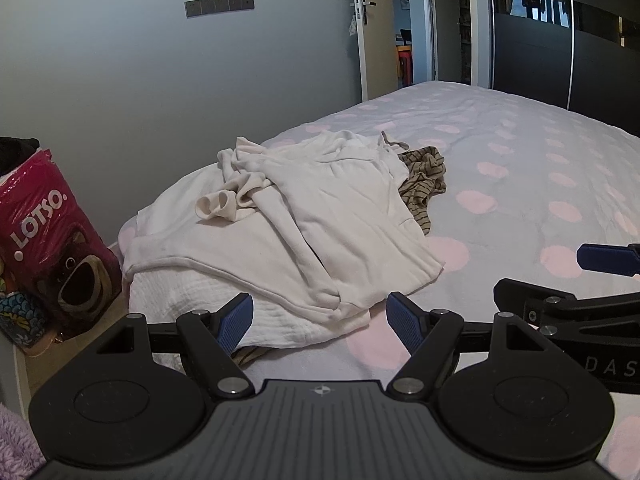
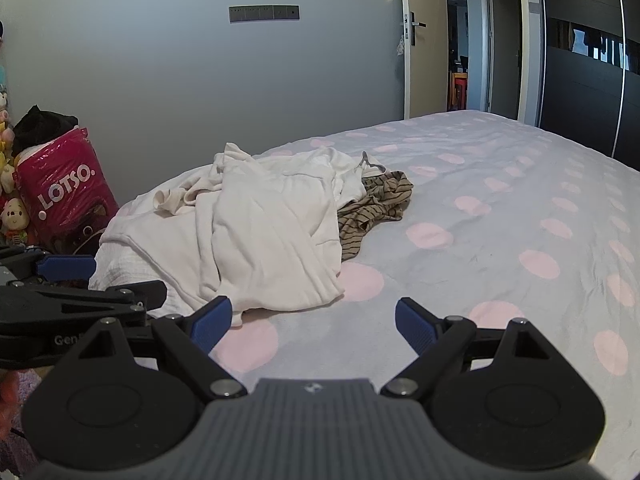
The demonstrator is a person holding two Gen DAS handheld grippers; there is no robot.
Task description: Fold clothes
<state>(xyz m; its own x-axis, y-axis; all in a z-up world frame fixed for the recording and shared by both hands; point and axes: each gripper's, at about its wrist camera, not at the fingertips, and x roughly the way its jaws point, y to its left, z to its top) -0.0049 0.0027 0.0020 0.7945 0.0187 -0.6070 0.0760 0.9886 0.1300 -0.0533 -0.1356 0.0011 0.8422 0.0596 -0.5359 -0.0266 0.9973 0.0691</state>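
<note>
The pile of clothes lies on the bed [image 2: 500, 216] straight ahead of both grippers, with a white hooded sweatshirt [image 1: 320, 216] on top. The sweatshirt's long axis runs away from the cameras, its near hem just beyond the jaws. The left gripper [image 1: 320, 320] is nearer, its spread, empty jaws framing that hem. The right gripper [image 2: 316, 324], equally spread and empty, hangs over bare bedspread, with the hem corner off to its left. A striped olive garment [image 2: 376, 204] is largely buried under the sweatshirt. A white textured cloth [image 1: 192, 300] beneath may be a blanket; its extent is hidden.
</note>
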